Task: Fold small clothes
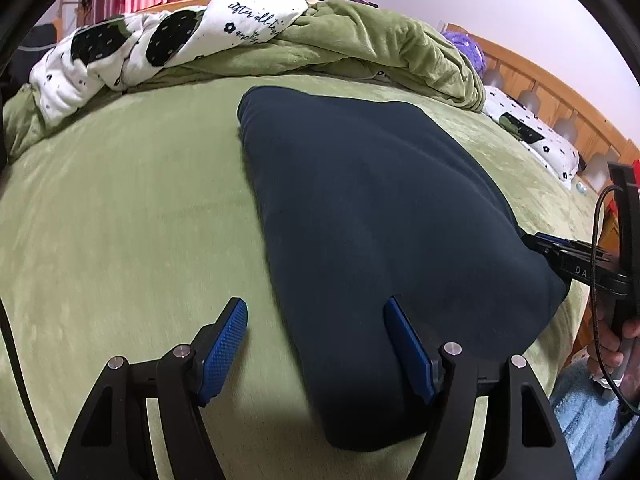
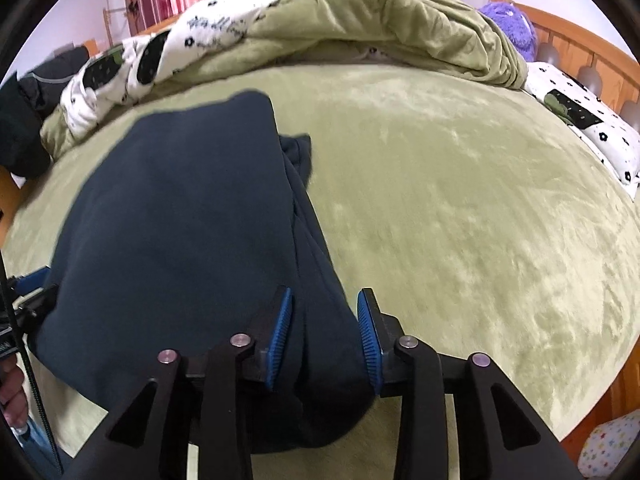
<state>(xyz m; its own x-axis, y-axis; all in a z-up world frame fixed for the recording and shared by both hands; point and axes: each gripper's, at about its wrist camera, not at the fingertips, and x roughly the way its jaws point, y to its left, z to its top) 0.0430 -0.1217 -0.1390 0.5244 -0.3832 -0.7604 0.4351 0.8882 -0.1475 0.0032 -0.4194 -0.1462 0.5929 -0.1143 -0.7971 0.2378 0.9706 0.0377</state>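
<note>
A dark navy garment (image 1: pixel 380 220) lies folded into a long block on the green bed sheet (image 1: pixel 120 220). My left gripper (image 1: pixel 318 322) is open and low over the garment's near left corner. Its right finger is over the cloth and its left finger over bare sheet. In the right wrist view the same garment (image 2: pixel 180 220) fills the left half. My right gripper (image 2: pixel 324 320) is open and straddles the garment's near right edge, so a thick fold lies between its blue pads (image 2: pixel 280 328). The right gripper (image 1: pixel 538 242) also shows at the cloth's right side in the left wrist view.
A crumpled green quilt (image 1: pixel 380 44) and a white patterned blanket (image 1: pixel 132 52) are heaped along the far side. A patterned pillow (image 2: pixel 588 120), a purple plush toy (image 2: pixel 508 24) and the wooden headboard (image 1: pixel 560 88) stand at the right. A person's hand (image 1: pixel 612 340) holds the right gripper's handle.
</note>
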